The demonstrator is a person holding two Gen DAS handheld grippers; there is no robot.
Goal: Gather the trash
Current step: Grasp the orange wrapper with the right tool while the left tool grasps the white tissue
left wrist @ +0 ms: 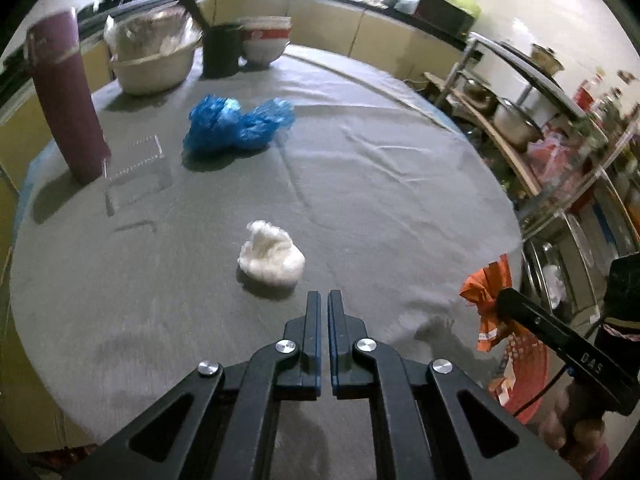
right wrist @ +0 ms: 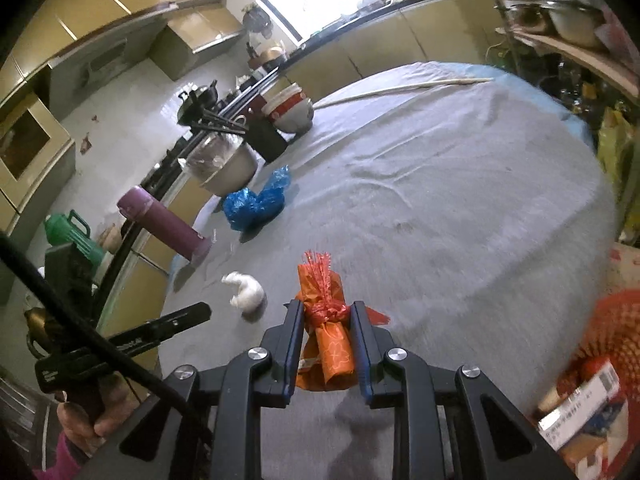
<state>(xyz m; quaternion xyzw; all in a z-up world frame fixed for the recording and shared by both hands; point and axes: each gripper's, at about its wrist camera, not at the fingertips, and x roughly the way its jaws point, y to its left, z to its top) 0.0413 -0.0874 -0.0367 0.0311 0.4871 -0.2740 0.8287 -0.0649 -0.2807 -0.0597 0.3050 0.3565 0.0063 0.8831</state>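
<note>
My right gripper (right wrist: 326, 308) is shut on an orange wrapper (right wrist: 326, 320) tied with red plastic, held above the grey table's near edge; it also shows in the left wrist view (left wrist: 486, 292). My left gripper (left wrist: 324, 296) is shut and empty, just short of a crumpled white tissue (left wrist: 272, 258) on the table, also in the right wrist view (right wrist: 248, 292). A crumpled blue plastic bag (left wrist: 240, 122) lies farther back, also in the right wrist view (right wrist: 258, 200). A red mesh basket (right wrist: 616, 332) with a carton in it sits below the table edge at right (left wrist: 524, 372).
A purple flask (left wrist: 66, 92) stands at the table's left. A covered metal basin (left wrist: 154, 54), a black cup (left wrist: 222, 50) and stacked bowls (left wrist: 266, 38) stand at the back. A metal shelf rack with pots (left wrist: 520, 120) is on the right. A long stick (right wrist: 400, 88) lies at the far edge.
</note>
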